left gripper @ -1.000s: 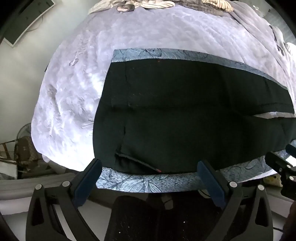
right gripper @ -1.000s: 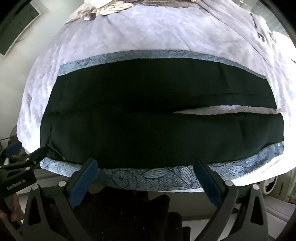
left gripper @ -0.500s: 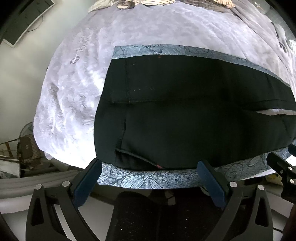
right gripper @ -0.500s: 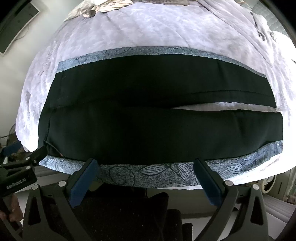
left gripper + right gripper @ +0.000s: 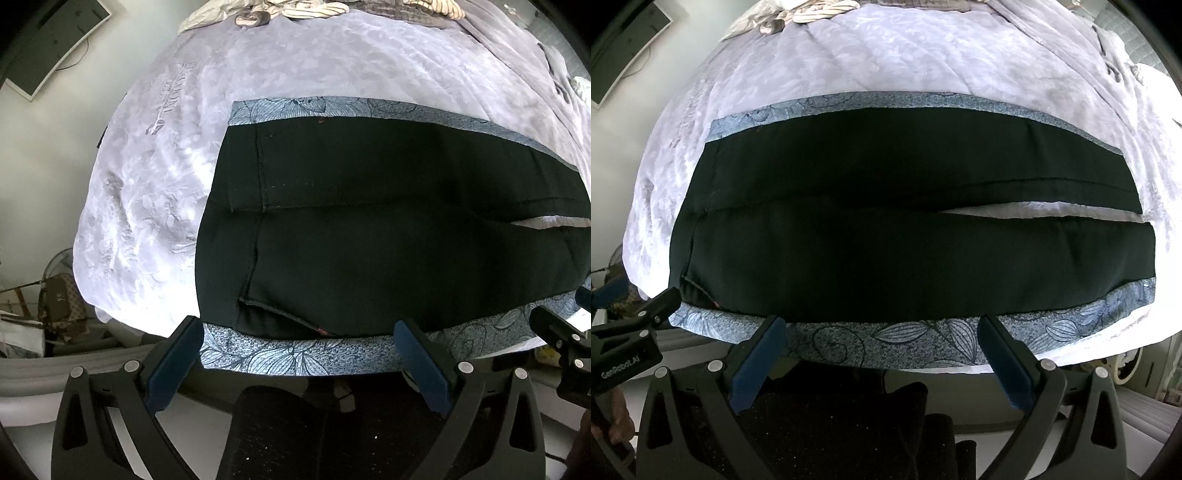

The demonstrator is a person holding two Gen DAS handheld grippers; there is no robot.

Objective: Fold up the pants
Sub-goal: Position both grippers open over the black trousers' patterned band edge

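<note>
Black pants [image 5: 369,240] with grey-blue leaf-patterned side stripes lie flat on a bed, waistband to the left, legs running right; they also show in the right wrist view [image 5: 886,236]. A narrow gap between the two legs shows the bedspread. My left gripper [image 5: 299,332] is open and empty, hovering at the near patterned stripe by the waist end. My right gripper [image 5: 882,330] is open and empty, over the near stripe at mid-leg. Each gripper shows at the edge of the other's view.
A pale lavender quilted bedspread [image 5: 332,59] covers the bed. Crumpled clothes [image 5: 295,7] lie at the far edge. A wall-mounted screen [image 5: 48,40] is at upper left. A dark chair or stool [image 5: 295,432] stands below the grippers. Bags and a fan [image 5: 55,295] stand on the floor at left.
Both grippers have dropped slightly and moved closer to the near edge of the pants. Both stay open. The pants have not moved.
</note>
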